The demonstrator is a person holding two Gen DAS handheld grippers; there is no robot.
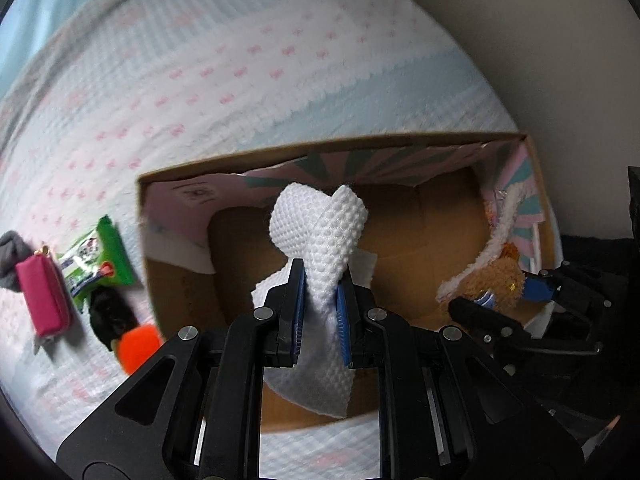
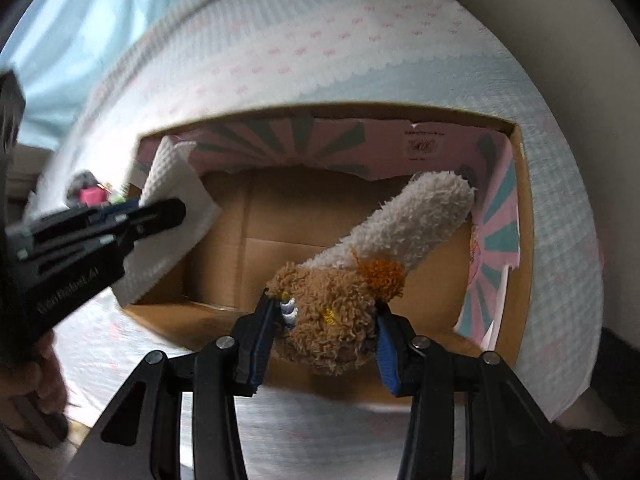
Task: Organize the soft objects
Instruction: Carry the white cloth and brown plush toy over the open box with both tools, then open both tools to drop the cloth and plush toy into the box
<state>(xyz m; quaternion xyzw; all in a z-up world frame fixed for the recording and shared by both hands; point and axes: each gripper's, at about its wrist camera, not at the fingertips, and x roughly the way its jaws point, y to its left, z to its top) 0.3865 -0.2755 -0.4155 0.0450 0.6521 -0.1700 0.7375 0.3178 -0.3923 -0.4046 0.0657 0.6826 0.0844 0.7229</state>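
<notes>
An open cardboard box (image 1: 320, 148) (image 2: 524, 208) lies on the bed, its bottom bare brown card. My left gripper (image 1: 320, 280) is shut on a white waffle-weave cloth (image 1: 320, 216), which hangs over the box's left half; the same cloth (image 2: 172, 184) and left gripper (image 2: 160, 210) show at the left of the right wrist view. My right gripper (image 2: 324, 320) is shut on a brown-and-cream plush toy (image 2: 332, 316) with an orange pompom, held over the box's right half. In the left wrist view that toy (image 1: 496, 272) and the right gripper (image 1: 516, 296) appear at the right.
On the patterned bedspread (image 1: 240, 60) left of the box lie a pink pouch (image 1: 44, 300), a green packet (image 1: 98, 264), a black item (image 1: 108, 316), an orange ball (image 1: 138, 346) and a grey item (image 1: 8, 256). A pale wall (image 1: 540, 40) rises behind the bed.
</notes>
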